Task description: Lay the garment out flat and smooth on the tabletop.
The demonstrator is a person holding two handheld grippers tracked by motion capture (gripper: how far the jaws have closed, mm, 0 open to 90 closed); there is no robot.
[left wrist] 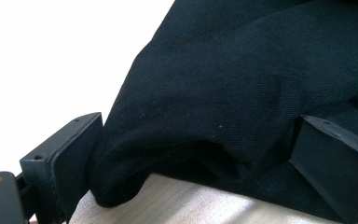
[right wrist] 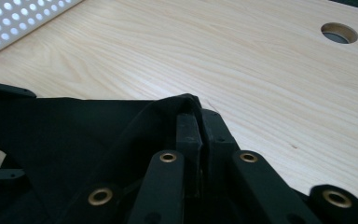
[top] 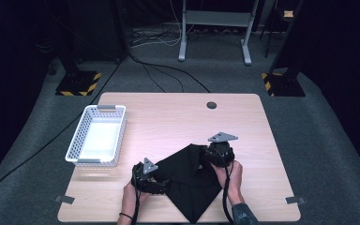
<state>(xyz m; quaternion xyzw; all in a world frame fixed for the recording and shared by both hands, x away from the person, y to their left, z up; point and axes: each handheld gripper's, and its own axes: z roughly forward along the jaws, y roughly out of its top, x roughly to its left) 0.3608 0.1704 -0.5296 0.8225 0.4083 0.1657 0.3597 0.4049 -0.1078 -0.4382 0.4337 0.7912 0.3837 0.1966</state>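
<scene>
Pale wooden desk [top: 178, 117] carries a white perforated basket [top: 97, 136] left of both tongs. Between them lies the black cloth [top: 192, 180], soft and limp, best pinched at corners. Right tongs [right wrist: 199, 135] clamp its corner; left tongs [left wrist: 186, 158] stand apart around a fold.

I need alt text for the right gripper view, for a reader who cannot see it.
The right gripper is shut on a fold of black cloth, which lies on a light wooden table. A white perforated basket is at top left, a round hole at top right.

White basket [top: 97, 136] on the table [top: 168, 117] — left side
</scene>
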